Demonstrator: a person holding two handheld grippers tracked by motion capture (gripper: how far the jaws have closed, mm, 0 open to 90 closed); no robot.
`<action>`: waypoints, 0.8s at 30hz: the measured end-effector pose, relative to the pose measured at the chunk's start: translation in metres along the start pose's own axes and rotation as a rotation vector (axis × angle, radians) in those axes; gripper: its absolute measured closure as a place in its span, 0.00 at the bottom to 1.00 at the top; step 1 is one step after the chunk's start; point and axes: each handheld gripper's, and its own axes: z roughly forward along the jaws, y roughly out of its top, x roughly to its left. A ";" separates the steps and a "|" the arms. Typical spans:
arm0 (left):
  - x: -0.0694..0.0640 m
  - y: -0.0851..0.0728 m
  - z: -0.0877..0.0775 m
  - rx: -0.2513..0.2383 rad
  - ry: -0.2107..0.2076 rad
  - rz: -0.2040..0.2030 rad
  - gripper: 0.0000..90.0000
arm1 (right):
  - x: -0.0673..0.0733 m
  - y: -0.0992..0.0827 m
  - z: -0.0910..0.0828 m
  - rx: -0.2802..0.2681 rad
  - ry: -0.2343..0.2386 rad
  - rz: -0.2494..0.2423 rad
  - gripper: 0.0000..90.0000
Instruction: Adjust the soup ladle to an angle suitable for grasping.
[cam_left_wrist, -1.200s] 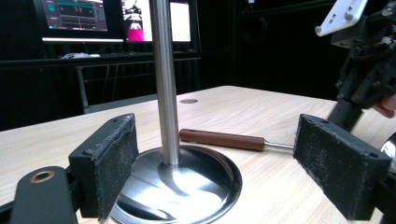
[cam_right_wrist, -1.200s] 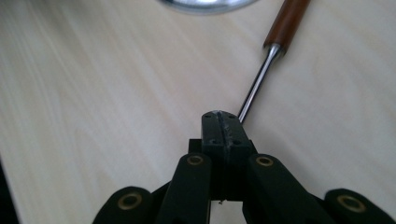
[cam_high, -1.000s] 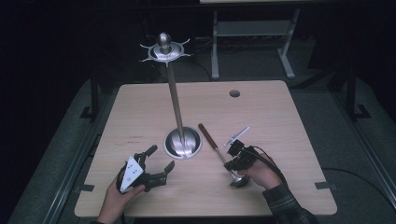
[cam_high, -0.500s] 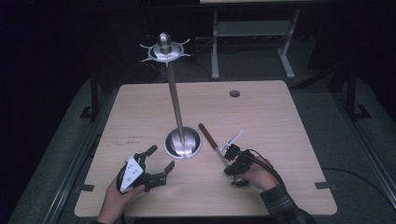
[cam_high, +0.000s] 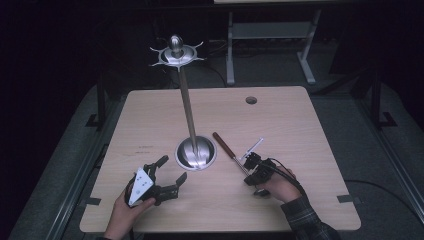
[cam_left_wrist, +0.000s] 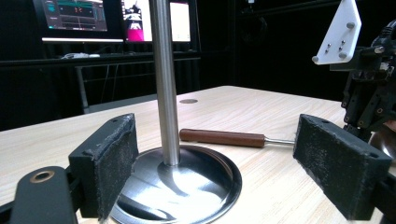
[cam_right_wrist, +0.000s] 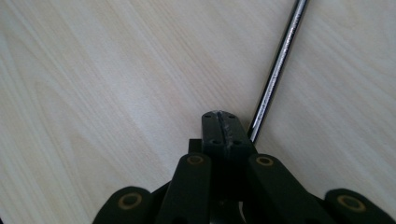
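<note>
Here my left gripper (cam_high: 167, 176) lies low on the table (cam_high: 300, 130), jaws wide apart, aimed at the stand (cam_high: 196, 152). Rightward, my right gripper (cam_high: 250, 167) tilts down, jaws pressed together, beside the wooden-handled utensil (cam_high: 227, 147) lying flat.

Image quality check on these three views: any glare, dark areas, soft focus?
High view: only the table is lit, surroundings near black, and the stand's round steel base shows bright streaks. Left gripper view: the near pads are soft, the wooden handle fairly sharp, the background monitors blown out. Right gripper view: evenly lit, a glint runs along the metal rod, wood grain slightly blurred.
</note>
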 end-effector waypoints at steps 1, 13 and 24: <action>0.000 0.000 0.000 0.000 0.000 0.000 0.15 | -0.001 0.000 0.000 0.001 -0.006 -0.001 1.00; 0.000 0.000 0.000 0.003 0.000 0.001 0.15 | -0.018 -0.005 -0.006 0.001 -0.042 0.034 1.00; 0.000 0.000 0.000 0.001 0.001 0.000 0.15 | -0.038 -0.007 -0.009 0.005 -0.089 0.071 1.00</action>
